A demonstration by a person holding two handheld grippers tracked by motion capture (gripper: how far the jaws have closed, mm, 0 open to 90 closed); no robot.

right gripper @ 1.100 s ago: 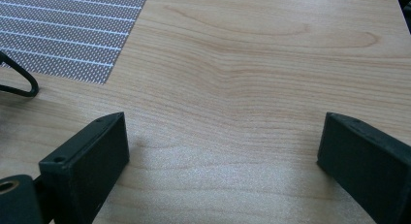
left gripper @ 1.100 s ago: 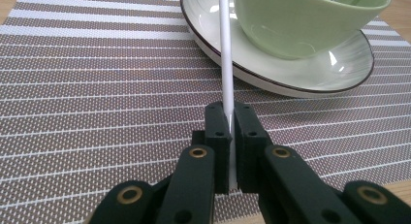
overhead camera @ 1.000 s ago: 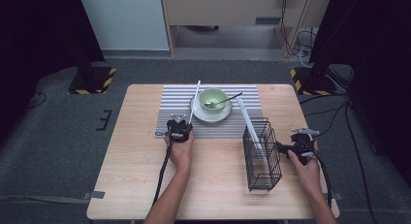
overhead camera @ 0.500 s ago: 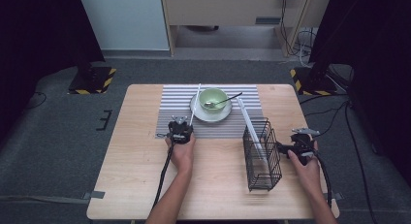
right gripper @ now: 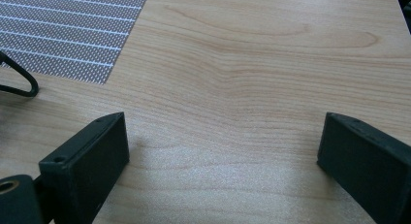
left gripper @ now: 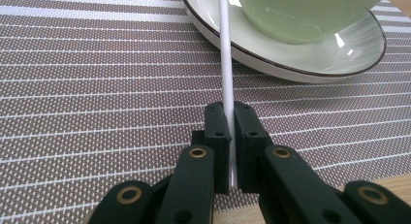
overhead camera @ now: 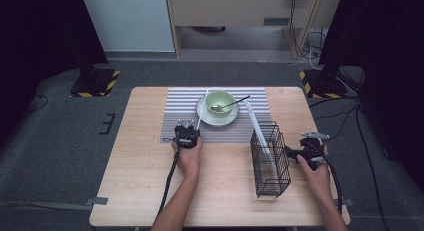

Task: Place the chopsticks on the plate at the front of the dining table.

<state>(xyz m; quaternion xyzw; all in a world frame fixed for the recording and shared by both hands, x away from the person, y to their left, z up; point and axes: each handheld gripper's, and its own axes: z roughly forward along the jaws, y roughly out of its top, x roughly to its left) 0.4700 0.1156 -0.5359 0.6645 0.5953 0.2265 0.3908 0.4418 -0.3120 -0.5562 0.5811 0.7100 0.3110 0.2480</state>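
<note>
On the striped grey placemat (overhead camera: 180, 122), the left gripper (overhead camera: 186, 133) clamps one thin white plastic stick (left gripper: 226, 64).

The stick is straight, smooth and round, pinched near its lower end between the two black pads, and it runs forward from them over the mat to lean on the rim of the white dark-edged saucer (left gripper: 310, 64), just beside the pale green ceramic bowl (overhead camera: 220, 101) that stands on it with a dark-handled spoon (overhead camera: 231, 104) inside. Compared with the earlier frames, nothing has shifted: both hands and every item sit where they were. The right gripper (right gripper: 223, 151) rests over bare wooden table (right gripper: 252, 64), its jaws spread wide with nothing between them, just beside the black wire basket (overhead camera: 270, 161). Counted: two white sticks, the second stick (overhead camera: 257, 128) leaning in the basket; one bowl, one saucer, one spoon, one basket, one mat.
</note>
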